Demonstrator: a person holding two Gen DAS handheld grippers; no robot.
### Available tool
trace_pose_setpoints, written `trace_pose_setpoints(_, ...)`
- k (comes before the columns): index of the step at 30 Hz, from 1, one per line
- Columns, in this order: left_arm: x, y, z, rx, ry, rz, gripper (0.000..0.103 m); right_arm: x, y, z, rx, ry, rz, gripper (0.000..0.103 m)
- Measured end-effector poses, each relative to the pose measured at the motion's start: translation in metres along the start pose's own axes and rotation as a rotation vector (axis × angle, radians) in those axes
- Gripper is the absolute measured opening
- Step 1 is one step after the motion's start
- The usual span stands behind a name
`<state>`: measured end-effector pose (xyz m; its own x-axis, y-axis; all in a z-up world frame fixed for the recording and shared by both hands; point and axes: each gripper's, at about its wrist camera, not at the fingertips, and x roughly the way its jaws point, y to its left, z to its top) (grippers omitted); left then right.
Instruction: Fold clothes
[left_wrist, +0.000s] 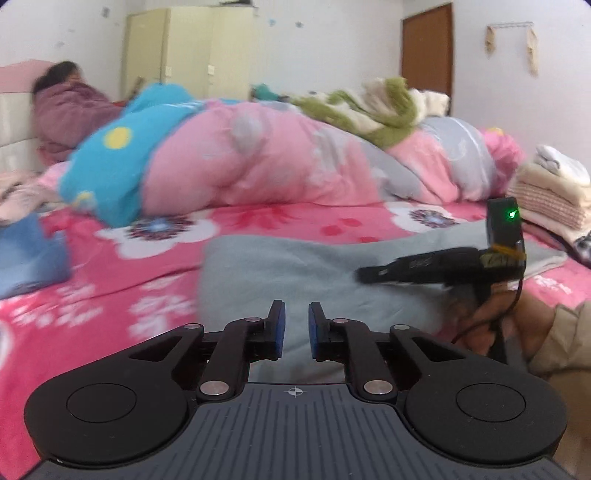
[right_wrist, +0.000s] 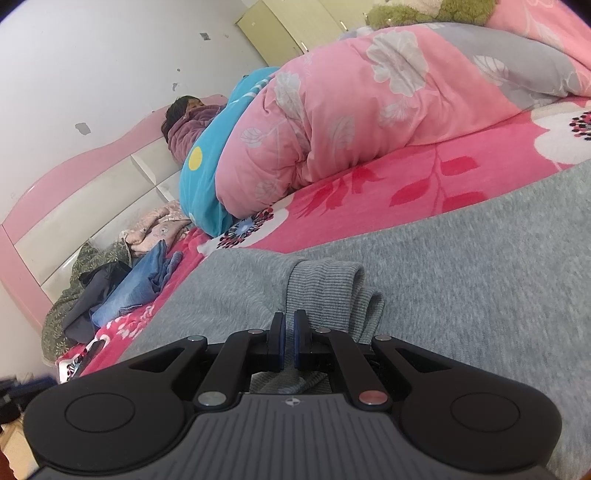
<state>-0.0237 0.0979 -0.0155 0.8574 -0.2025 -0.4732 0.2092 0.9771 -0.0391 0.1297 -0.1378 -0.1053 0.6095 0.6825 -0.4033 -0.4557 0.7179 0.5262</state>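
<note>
a: grey sweater (right_wrist: 461, 280) lies spread flat on the bed (right_wrist: 369, 195), over the pink flowered sheet. in the right wrist view it fills the lower half, running out toward 3 o'clock.

b: right gripper (right_wrist: 289, 339)?

a: low over the cloth, tips at the ribbed cuff (right_wrist: 332, 291), which sits bunched at 12 o'clock just ahead of the fingers (right_wrist: 277, 341). only a thin slit between the blue pads; i can't tell whether any rib is caught in it or whether they are clamped fully.

b: left gripper (left_wrist: 296, 328)?

a: released — a clear gap between its pads, nothing in it. it hovers at the sweater's near edge, grey cloth ahead at 12. in that view the right gripper shows at 3 o'clock, lying across the cloth with a hand (left_wrist: 495, 325) under it.

b: why the cuff?

a: my guess — a sleeve end is the handle for carrying the sleeve across the body, so the low approach fits a pinch there. whether it is going to the cuff or coming off it, one moment won't say.

b: surroundings?

a: rolled pink quilt (right_wrist: 351, 122) at 12, a stack of folded cloth (left_wrist: 550, 195) at 2 in the left view, a loose pile with jeans (right_wrist: 136, 284) at 9 in the right view.
</note>
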Motion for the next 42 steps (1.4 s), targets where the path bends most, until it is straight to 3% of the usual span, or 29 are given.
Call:
trace_pose_setpoints(3, 0.037, -0.026, 0.006, 0.026, 0.071, -0.013, 0.013, 0.000, 0.000, 0.000, -0.002, 0.000, -0.001, 0.001)
trace_pose_setpoints(6, 0.058, -0.046, 0.001, 0.054, 0.094, -0.003, 0.013, -0.001, 0.001, -0.001, -0.004, -0.002, -0.004, 0.001)
trace_pose_setpoints(12, 0.070, -0.056, -0.007, 0.061, 0.110, 0.058, 0.012, -0.002, 0.005, -0.002, -0.024, -0.010, -0.025, 0.001)
trace_pose_setpoints(16, 0.064, -0.059, 0.005, 0.029, 0.065, 0.014, 0.012, -0.002, 0.004, -0.003, -0.021, -0.014, -0.021, 0.001)
trace_pose_setpoints(21, 0.083, -0.076, -0.003, 0.113, 0.107, 0.015, 0.012, -0.006, -0.005, 0.001, 0.045, -0.016, 0.023, 0.001)
trace_pose_setpoints(25, 0.082, -0.072, -0.002, 0.088, 0.109, -0.004, 0.012, -0.014, -0.009, 0.008, 0.108, -0.029, 0.056, 0.006)
trace_pose_setpoints(34, 0.085, -0.051, -0.006, 0.015, 0.089, -0.107, 0.012, 0.008, -0.017, 0.023, 0.088, -0.021, -0.069, 0.005)
trace_pose_setpoints(37, 0.084, -0.044, -0.010, -0.006, 0.073, -0.140, 0.013, -0.018, -0.025, 0.031, 0.198, -0.068, -0.094, 0.010)
trace_pose_setpoints(39, 0.084, -0.040, -0.012, -0.020, 0.061, -0.157, 0.013, -0.035, -0.036, 0.034, 0.304, -0.079, -0.053, 0.022)
trace_pose_setpoints(42, 0.085, -0.035, -0.013, -0.044, 0.054, -0.181, 0.013, -0.046, -0.040, 0.033, 0.380, -0.025, -0.009, 0.033)
